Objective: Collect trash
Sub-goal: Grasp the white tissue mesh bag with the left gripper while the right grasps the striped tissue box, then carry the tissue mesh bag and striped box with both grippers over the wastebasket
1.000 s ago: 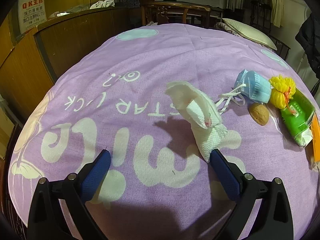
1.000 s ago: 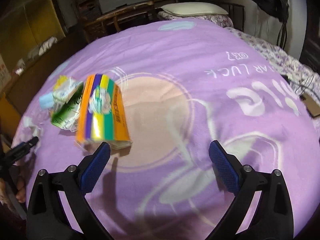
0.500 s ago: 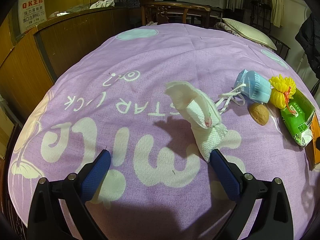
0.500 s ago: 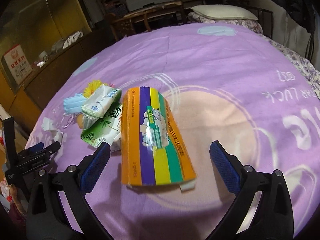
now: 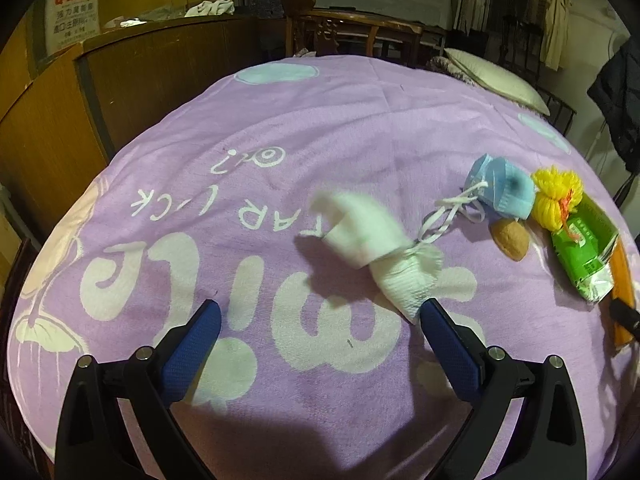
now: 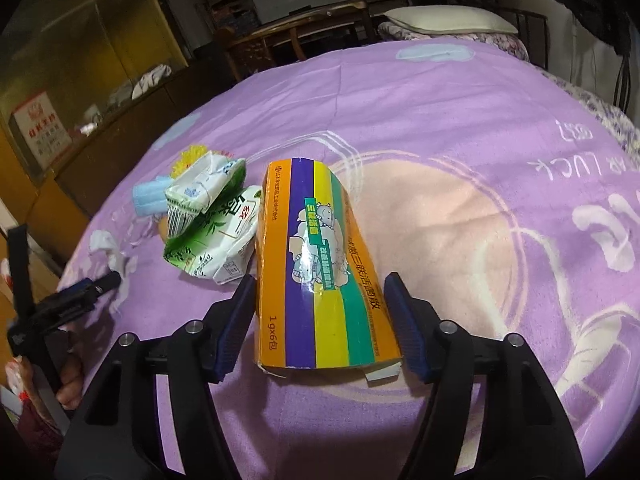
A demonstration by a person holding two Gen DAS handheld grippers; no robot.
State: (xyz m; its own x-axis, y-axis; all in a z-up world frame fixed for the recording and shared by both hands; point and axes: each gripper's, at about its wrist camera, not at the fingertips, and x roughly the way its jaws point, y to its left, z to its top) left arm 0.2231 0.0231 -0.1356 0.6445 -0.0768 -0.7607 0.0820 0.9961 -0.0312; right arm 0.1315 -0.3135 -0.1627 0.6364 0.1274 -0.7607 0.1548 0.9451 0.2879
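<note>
A crumpled white tissue [image 5: 384,248] lies on the purple bedspread [image 5: 280,128], its near end by the right finger of my left gripper [image 5: 320,344], which is open and empty. Beyond it lie a blue face mask [image 5: 500,188], a brown nut [image 5: 512,238], a yellow pompom [image 5: 556,196] and a green packet [image 5: 584,256]. In the right wrist view, a striped orange, purple, yellow and green box [image 6: 320,272] lies between the open fingers of my right gripper [image 6: 320,320]. The jaws stand either side of its near end, slightly apart from it.
Green and white packets [image 6: 212,224] and the mask [image 6: 148,200] lie left of the box. The left gripper and a hand show at the far left [image 6: 60,312]. A wooden cabinet [image 5: 52,112] borders the bed's left side; a pillow [image 6: 448,22] and chairs stand at the far end.
My right gripper moved forward and left until the striped box sat between its fingers, and the jaws narrowed. The tissue's upper flap shifted and blurs. The left gripper stayed in place.
</note>
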